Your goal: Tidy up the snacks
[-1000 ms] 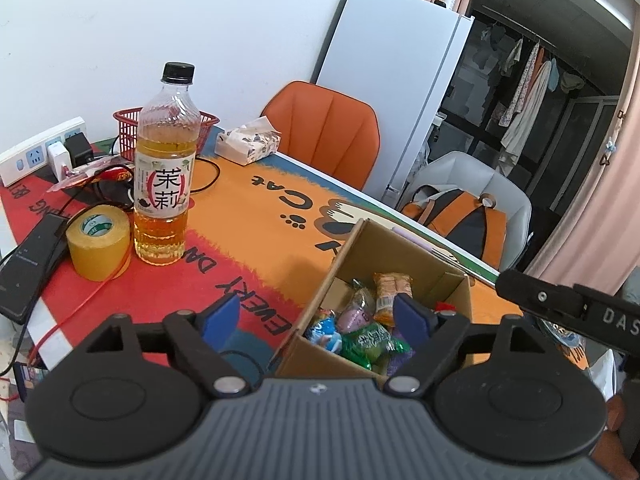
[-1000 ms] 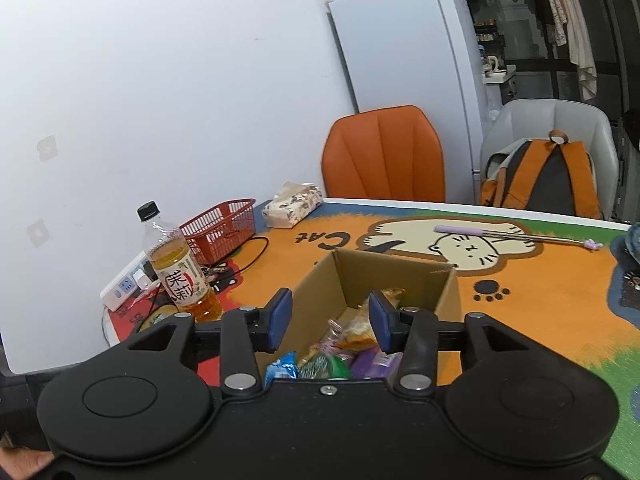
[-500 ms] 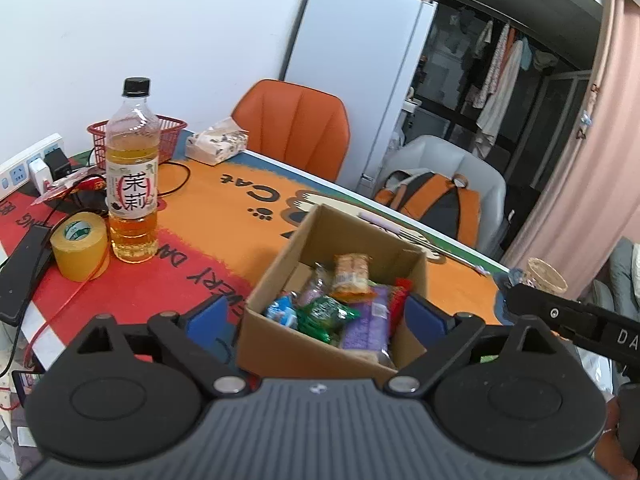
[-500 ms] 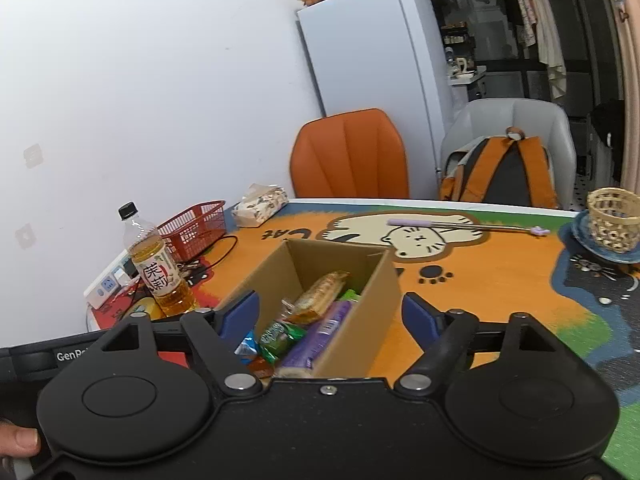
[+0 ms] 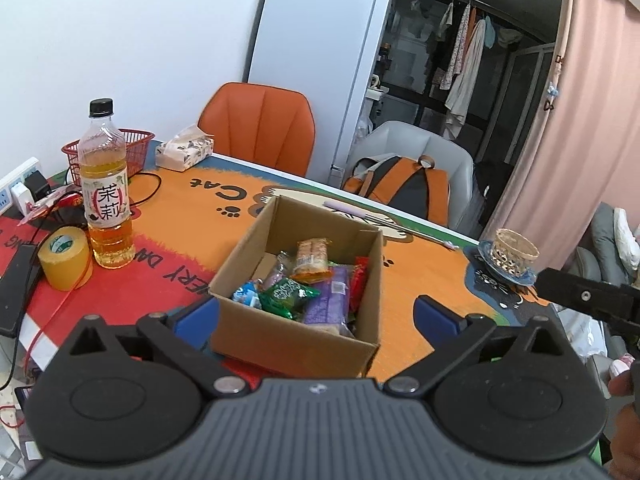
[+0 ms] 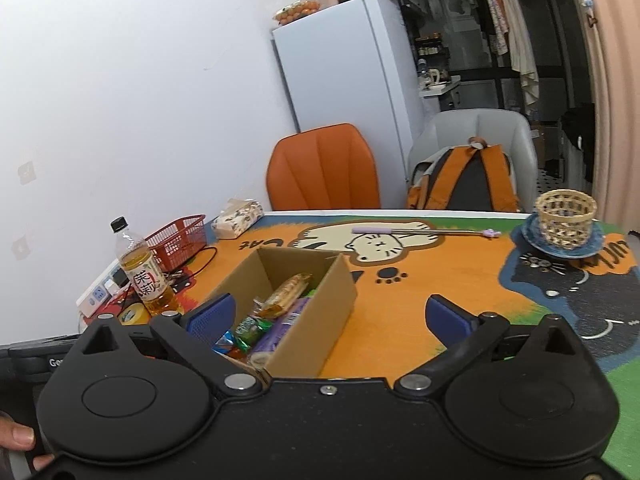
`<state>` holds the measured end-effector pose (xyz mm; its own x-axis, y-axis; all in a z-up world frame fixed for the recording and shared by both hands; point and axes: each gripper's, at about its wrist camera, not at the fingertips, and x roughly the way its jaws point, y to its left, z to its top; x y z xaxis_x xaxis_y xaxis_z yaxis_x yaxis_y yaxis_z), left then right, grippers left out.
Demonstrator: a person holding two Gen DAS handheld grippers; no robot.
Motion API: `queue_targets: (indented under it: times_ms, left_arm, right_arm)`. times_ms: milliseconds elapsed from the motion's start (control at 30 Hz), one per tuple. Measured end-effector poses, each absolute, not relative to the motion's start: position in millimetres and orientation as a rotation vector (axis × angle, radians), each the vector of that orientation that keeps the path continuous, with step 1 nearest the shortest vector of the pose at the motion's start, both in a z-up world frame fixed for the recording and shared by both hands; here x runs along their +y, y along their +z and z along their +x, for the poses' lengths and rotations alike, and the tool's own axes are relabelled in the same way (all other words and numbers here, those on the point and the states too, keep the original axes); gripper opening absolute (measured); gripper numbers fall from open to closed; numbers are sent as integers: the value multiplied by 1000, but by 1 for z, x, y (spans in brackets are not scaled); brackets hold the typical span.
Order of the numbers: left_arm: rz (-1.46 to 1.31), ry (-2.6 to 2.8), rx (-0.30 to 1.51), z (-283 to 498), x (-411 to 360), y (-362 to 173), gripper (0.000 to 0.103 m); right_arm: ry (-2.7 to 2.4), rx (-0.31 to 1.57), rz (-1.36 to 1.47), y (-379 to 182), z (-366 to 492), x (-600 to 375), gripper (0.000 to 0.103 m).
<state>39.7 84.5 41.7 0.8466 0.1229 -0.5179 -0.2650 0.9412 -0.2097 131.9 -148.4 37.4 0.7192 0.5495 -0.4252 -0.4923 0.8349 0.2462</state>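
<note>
Plainly the sorting stands between picks: the cardboard box (image 5: 296,300) sits mid-surface with the snack packets (image 5: 308,280) heaped inside it, and neither tool carries anything. Left of the box stand the yellow tape roll (image 5: 64,258) and the tea bottle (image 5: 105,188), with the red basket (image 5: 132,152) just behind the bottle. The left hand-held gripper (image 5: 316,314) has just been spreading its jaws and now stands wide, its blue pads flanking the box's near wall without touching it. The right hand-held gripper (image 6: 330,316) has likewise just been opening and is empty, one pad over the box's near corner. Judged from this, the next move calls for choosing one packet and closing on it cleanly. Only the right view shows the whole cat print and the woven cup (image 6: 565,212) far right of the box; only the left view shows the packets from above
</note>
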Motion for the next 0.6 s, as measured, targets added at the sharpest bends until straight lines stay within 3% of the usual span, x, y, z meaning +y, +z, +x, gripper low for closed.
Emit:
queue_targets:
  times_ms: [600]
  left_arm:
    - [-221,171,560,16,67,43,103]
  right_arm:
    - [517,515,77,43,102,-201,103]
